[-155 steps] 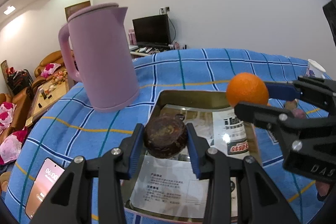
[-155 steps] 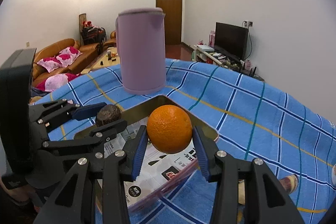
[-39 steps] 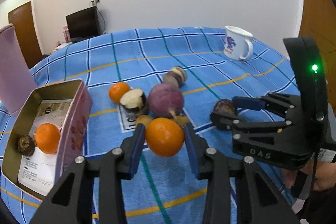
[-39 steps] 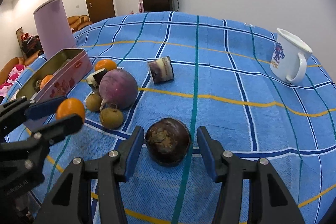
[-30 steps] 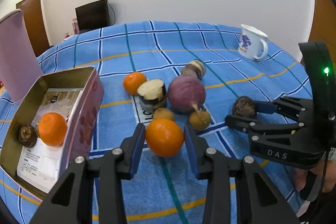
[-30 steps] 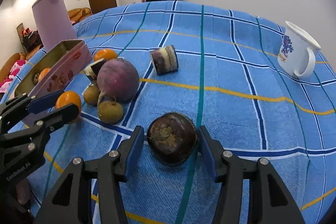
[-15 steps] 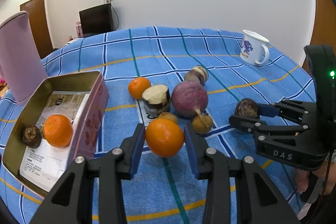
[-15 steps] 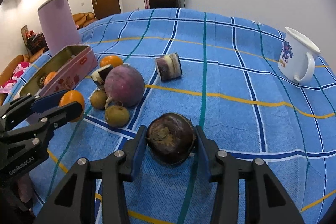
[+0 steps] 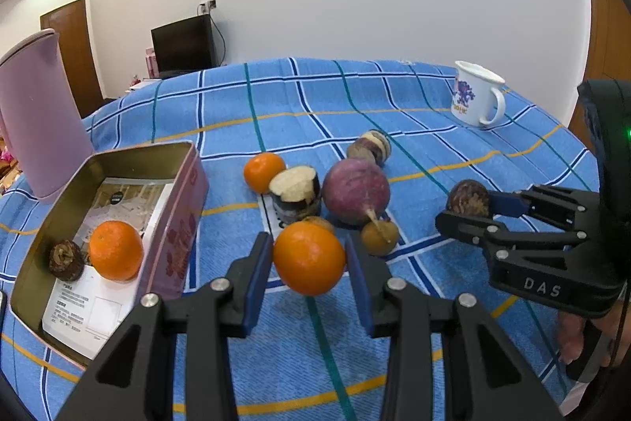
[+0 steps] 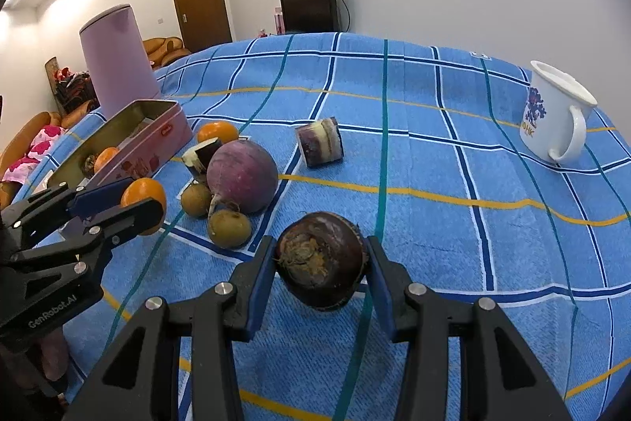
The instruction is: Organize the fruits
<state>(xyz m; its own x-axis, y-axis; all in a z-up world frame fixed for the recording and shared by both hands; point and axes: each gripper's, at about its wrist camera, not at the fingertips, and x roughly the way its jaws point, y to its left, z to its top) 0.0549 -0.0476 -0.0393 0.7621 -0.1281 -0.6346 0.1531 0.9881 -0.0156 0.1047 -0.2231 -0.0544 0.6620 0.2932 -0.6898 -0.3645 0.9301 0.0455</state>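
Orange (image 9: 309,257) and dark fruit (image 10: 321,265) sit clamped in the left and right fingers, two pieces already in the tin (image 9: 173,223), several more lying beyond the fingers.

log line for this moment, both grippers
left gripper: shut on orange | right gripper: shut on dark brown fruit | tin: holds two fruits

I'm looking at a desk (image 10: 453,152) covered by a blue checked cloth. Lying on it are a pink tin (image 9: 179,223), a lilac kettle (image 9: 37,117) behind the tin, a white mug (image 10: 552,117) far right, and a cluster: a small orange (image 9: 262,171), a cut dark root (image 9: 294,190), a purple turnip (image 9: 355,190), two brown fruits (image 10: 228,227), another cut piece (image 10: 319,143).
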